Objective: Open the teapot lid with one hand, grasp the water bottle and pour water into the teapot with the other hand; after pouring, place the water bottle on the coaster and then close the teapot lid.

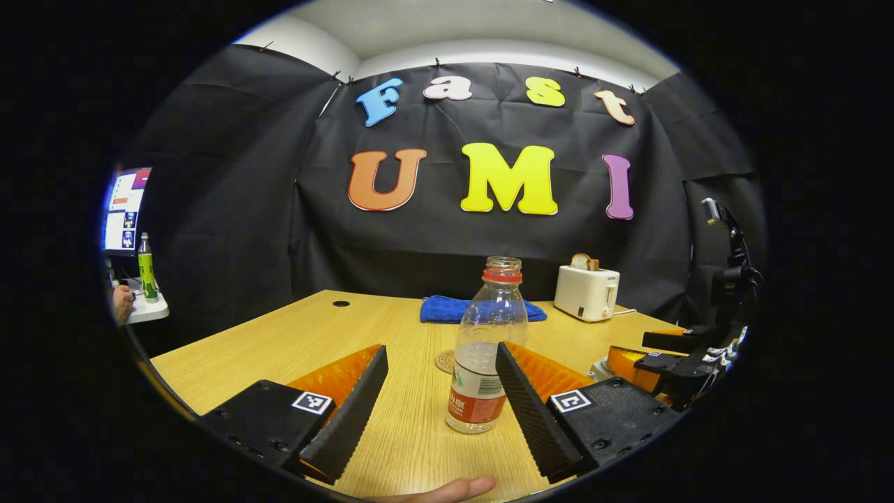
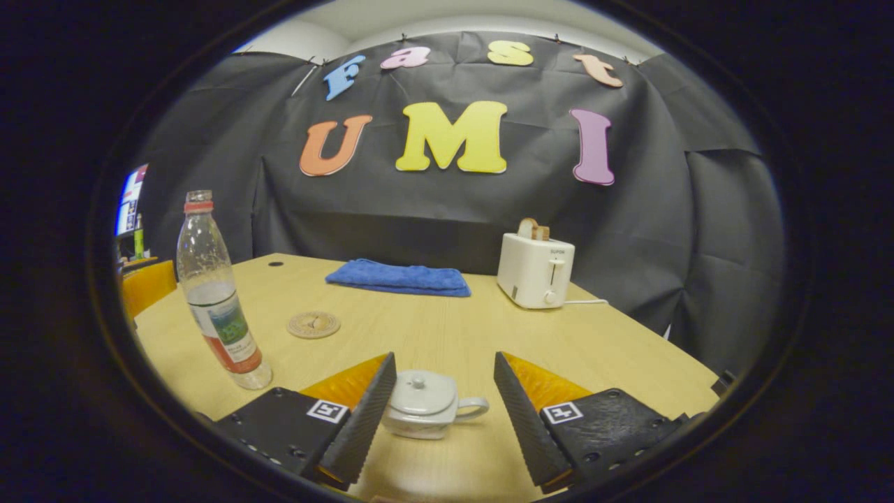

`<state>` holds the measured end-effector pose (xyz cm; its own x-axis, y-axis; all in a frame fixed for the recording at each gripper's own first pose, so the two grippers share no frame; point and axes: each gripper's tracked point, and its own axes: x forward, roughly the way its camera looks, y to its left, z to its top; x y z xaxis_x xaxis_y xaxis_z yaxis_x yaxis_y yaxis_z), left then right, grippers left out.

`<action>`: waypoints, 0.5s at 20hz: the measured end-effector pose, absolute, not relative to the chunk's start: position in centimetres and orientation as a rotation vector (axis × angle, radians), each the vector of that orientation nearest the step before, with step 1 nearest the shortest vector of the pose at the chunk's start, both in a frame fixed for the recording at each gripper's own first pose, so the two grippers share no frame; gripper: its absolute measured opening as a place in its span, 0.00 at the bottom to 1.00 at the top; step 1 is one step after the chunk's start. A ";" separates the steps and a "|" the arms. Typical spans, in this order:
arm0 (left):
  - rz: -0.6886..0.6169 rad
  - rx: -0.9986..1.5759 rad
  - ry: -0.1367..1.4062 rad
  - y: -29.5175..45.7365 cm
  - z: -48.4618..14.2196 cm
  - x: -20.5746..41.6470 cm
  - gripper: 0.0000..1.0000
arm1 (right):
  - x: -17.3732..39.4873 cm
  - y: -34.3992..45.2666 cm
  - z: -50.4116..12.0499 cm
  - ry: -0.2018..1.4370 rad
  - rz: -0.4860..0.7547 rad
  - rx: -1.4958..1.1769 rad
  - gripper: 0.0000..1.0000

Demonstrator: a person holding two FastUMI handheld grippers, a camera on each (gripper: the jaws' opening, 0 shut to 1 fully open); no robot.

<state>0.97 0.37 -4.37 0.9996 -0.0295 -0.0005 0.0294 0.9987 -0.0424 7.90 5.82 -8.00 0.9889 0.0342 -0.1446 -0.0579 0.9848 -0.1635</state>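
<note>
Both claws wide open over the table, bottle and teapot ahead of them.

In the left gripper view, the left gripper (image 1: 441, 391) stands spread wide with nothing held; the water bottle (image 1: 487, 349) stands upright, uncapped, between its fingers, close to the right one, with the coaster (image 1: 445, 361) just behind it, a blue cloth (image 1: 447, 309) and toaster (image 1: 586, 291) far back. In the right gripper view, the right gripper (image 2: 443, 402) gapes wide, holding nothing; the teapot (image 2: 427, 404), lid (image 2: 420, 391) on, sits between its fingers, nearer the left one, bottle far left.
</note>
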 end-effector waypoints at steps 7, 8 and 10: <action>-0.048 -0.024 -0.001 -0.2 -4.6 0.7 0.98 | 8.7 7.1 -8.2 0.134 0.072 -0.189 0.37; -0.052 -0.021 -0.005 -0.3 -4.6 0.8 0.98 | 8.6 7.1 -8.3 0.138 0.071 -0.189 0.35; -0.058 -0.016 -0.008 -0.4 -4.6 0.8 0.98 | 8.6 7.1 -8.5 0.136 0.079 -0.186 0.25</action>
